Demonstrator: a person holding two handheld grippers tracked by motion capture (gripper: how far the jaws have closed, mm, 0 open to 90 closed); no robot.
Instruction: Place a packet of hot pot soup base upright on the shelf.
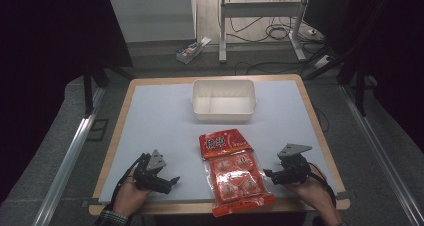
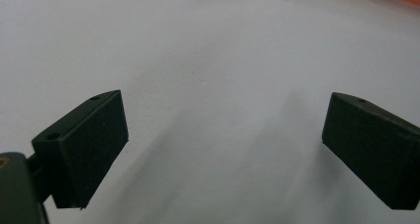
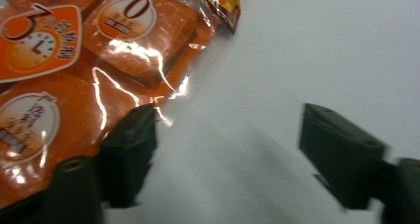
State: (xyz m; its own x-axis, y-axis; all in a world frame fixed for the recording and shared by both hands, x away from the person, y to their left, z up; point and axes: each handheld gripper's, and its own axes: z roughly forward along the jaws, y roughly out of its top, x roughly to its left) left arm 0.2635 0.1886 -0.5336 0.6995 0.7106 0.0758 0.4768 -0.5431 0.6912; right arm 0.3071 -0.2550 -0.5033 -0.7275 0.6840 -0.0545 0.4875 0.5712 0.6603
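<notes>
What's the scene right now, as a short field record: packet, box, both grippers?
packet: orange snack bag, flat on the mat at the near edge, between the grippers
box: white, two compartments, far middle, nothing visible inside
left gripper: open, over bare mat
right gripper: open, at the bag's edge, nothing between the jaws

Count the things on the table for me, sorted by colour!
Orange snack bags: 1
White trays: 1
Black grippers: 2, the left gripper and the right gripper
Total: 4
</notes>
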